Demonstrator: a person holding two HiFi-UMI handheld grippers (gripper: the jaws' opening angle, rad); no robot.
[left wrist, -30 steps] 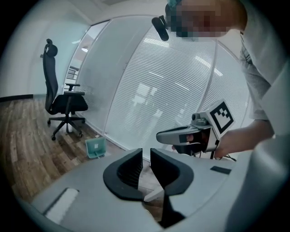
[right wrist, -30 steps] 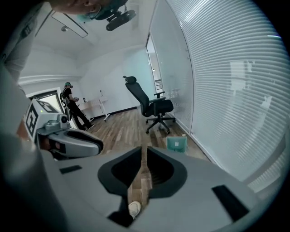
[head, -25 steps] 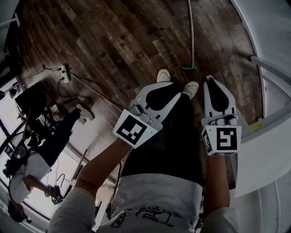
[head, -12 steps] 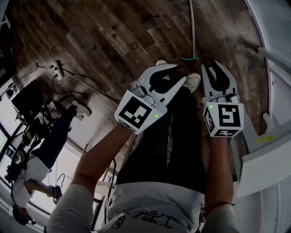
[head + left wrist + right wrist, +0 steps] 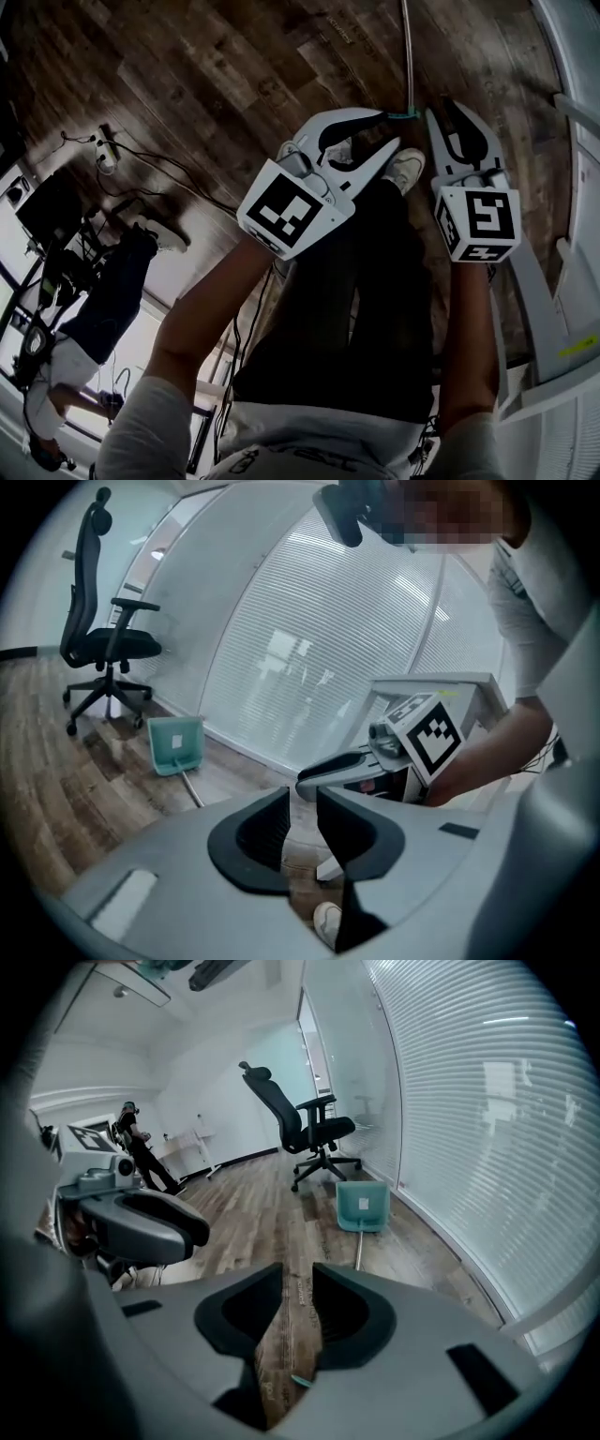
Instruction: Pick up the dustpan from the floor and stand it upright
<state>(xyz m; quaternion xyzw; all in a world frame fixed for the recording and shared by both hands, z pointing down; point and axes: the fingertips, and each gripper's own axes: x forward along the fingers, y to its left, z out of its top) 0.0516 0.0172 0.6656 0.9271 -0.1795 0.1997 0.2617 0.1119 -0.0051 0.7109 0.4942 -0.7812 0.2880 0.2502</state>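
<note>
We are in the approach. The dustpan (image 5: 363,1206) lies flat on the floor (image 5: 234,75), upper middle of the right gripper view. The left gripper (image 5: 384,129) hangs released and empty, and the right gripper (image 5: 446,112) has its jaws opening over bare floor. Next, we judge, one gripper must close on the handle (image 5: 409,56).

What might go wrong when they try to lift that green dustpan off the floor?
The dustpan's handle is thin, and its end lies close to the person's shoe, so the right gripper, jaws opening and not yet on it, may miss it or slip. Lifted by that end, the pan far along the floor might swing toward the office chair or the glass wall.
</note>
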